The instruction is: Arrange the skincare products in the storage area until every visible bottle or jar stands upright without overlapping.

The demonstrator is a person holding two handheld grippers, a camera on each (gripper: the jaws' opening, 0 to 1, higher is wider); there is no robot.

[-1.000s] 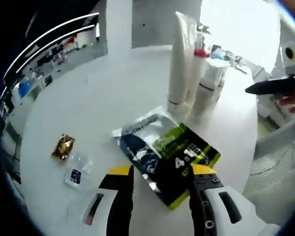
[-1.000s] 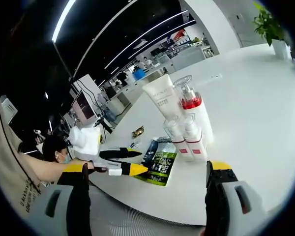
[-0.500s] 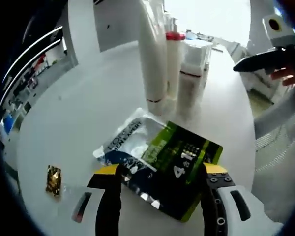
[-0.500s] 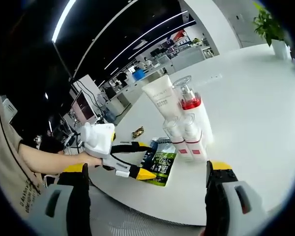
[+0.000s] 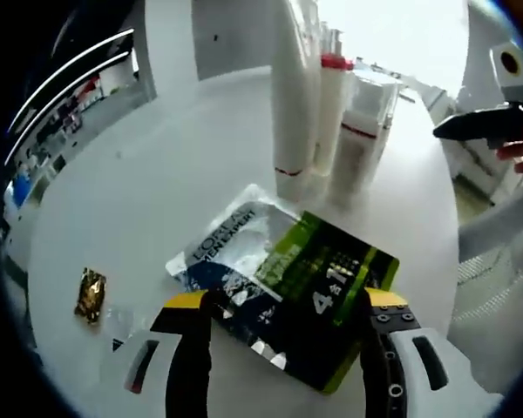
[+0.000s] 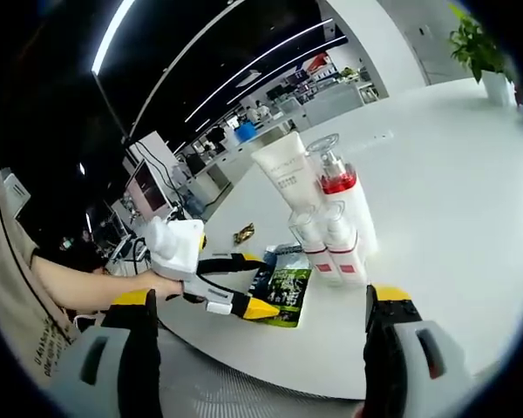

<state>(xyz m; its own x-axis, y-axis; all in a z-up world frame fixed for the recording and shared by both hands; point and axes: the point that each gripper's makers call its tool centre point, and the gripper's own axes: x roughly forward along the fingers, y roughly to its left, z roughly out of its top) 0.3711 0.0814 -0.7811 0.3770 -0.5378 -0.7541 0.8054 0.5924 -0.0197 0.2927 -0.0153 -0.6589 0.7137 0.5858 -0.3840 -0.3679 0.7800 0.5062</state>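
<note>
Since the earlier frame, the left gripper (image 5: pixel 279 300) has drawn back slightly, jaws wide astride the flat sachet (image 5: pixel 283 279) near the table (image 5: pixel 157 183) edge; the right gripper (image 6: pixel 261 305) hangs wide open.

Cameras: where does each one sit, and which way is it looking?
Left gripper view: rides the left gripper, looking down over the open jaws at the sachet and upright bottles; the person's fingers show at the right edge.
Right gripper view: rides the right gripper, looking across the table from its edge; the person's forearm holds the left gripper.
Shared: sachet, bottles.
</note>
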